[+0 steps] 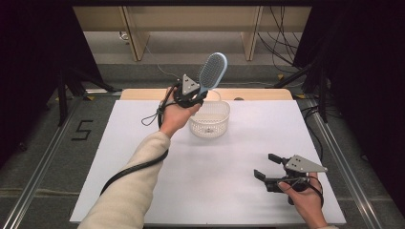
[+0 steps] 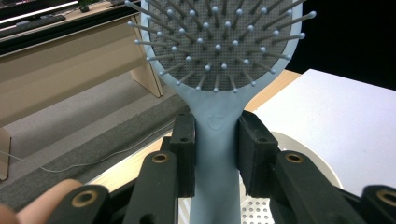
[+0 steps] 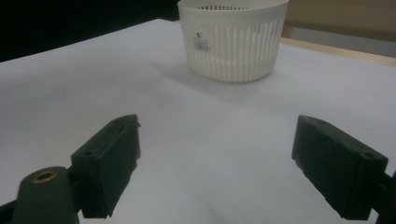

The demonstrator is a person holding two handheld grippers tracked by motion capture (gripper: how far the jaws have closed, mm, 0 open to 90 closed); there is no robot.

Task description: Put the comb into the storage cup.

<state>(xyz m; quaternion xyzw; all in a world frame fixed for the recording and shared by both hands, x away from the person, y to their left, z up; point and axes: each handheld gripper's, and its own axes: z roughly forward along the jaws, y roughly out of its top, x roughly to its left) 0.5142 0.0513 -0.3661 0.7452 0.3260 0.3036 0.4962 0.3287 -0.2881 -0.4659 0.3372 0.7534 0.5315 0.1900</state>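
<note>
Left gripper (image 1: 195, 98) clamps the brush (image 1: 210, 74) by its handle, held in the air; the brush's long axis runs up and away from the jaws, head topmost. The basket (image 1: 210, 119) stands directly below and just beside this gripper, far nearer to it than to the right gripper (image 1: 267, 167), which rests well apart with jaws spread and empty. The left gripper view resolves the pads (image 2: 187, 149) pressing the handle's neck; the right gripper view gives the basket's slotted wall (image 3: 233, 51).

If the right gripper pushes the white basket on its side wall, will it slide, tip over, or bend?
The white basket looks like thin slotted plastic, so it is probably light and would likely slide on the smooth white table. It is wide and low, so tipping seems unlikely. The slotted wall may flex a little under a hard push.
</note>
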